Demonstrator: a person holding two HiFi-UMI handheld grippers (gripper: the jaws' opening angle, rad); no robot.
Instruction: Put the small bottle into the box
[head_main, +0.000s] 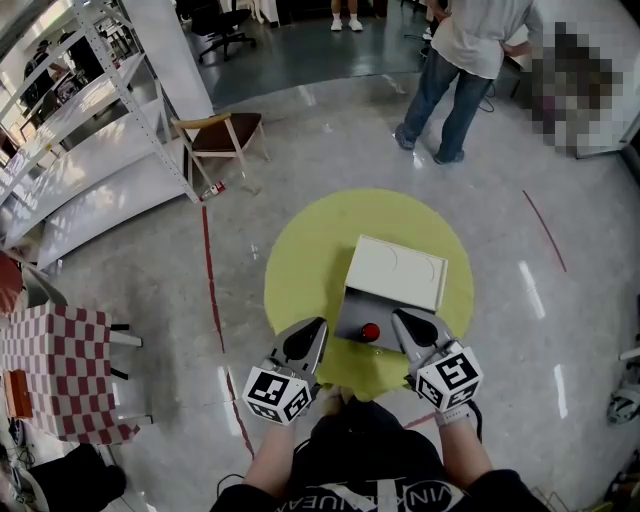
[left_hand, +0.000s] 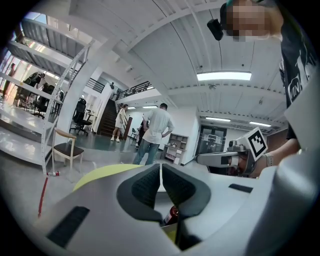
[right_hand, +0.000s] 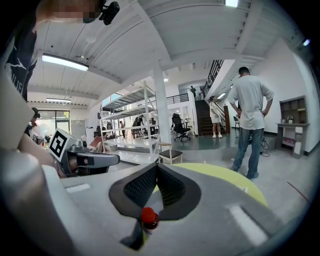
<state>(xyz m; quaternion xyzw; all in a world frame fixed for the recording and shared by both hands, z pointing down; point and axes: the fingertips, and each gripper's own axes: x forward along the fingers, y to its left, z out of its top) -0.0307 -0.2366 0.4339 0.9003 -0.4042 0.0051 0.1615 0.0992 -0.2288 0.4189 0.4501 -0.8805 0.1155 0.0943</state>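
Low in the frame's centre, the left gripper (head_main: 317, 326) and right gripper (head_main: 399, 317) both have their jaws pressed together on nothing. The small dark bottle with a red cap (head_main: 370, 331) stands between them against the white rectangular box's (head_main: 395, 272) grey near side; whether it is inside or just in front, I cannot tell. If it is outside, spread one claw wide and close low on the body

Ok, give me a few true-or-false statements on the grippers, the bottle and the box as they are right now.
1. The left gripper grips the small bottle. False: its jaws are together on nothing.
2. The right gripper is shut and empty. True.
3. The bottle's cap is blue. False: it is red.
4. The box sits on the yellow round surface. True.
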